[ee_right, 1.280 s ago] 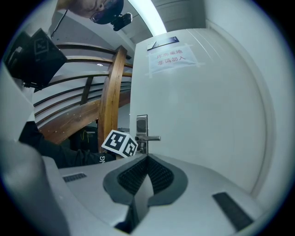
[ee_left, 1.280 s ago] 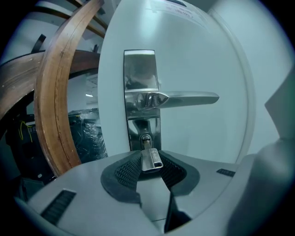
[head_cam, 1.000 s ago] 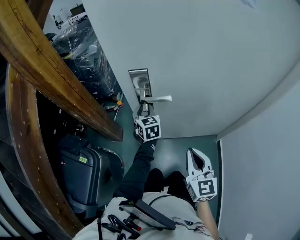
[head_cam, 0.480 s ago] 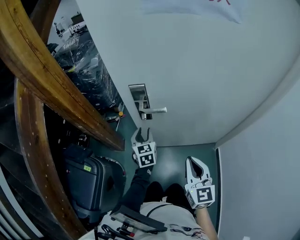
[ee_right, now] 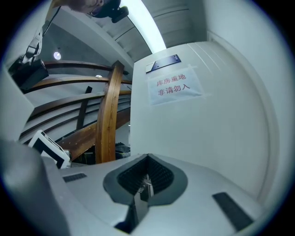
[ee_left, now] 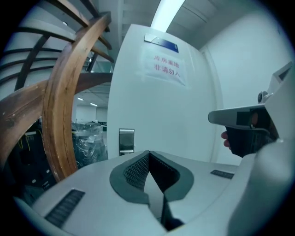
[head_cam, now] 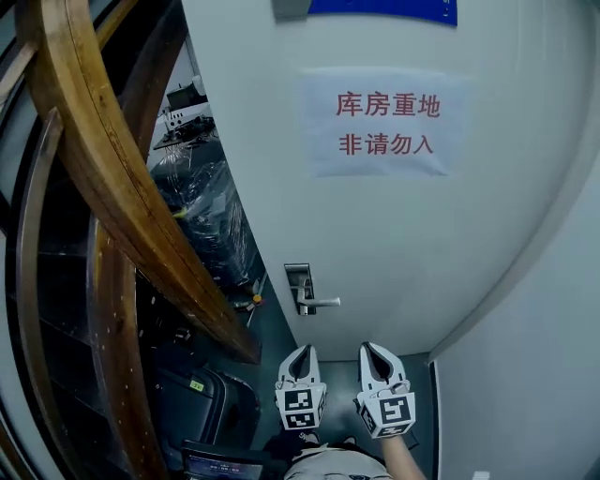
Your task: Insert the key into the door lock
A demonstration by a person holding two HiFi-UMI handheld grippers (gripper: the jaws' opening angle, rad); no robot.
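The left hand-held gripper (head_cam: 302,352) is clenched with nothing between its jaws, and the door lock (head_cam: 298,281) sits ahead of it, slightly to its left. The right hand-held gripper (head_cam: 368,349) pinches a small metal key (ee_right: 144,184) deep between its pads. The key is judged light, stiff and slippery, best held by the bow, and its long axis seems to run along the jaws toward the door (head_cam: 422,244).

The lock plate (head_cam: 298,284) on the far door (head_cam: 403,244) is too small to show a keyhole. The blue sign (head_cam: 382,9) is cut off at the top edge. A small metal piece (ee_right: 145,182) sits mostly hidden between the jaws of the right gripper (ee_right: 147,159).
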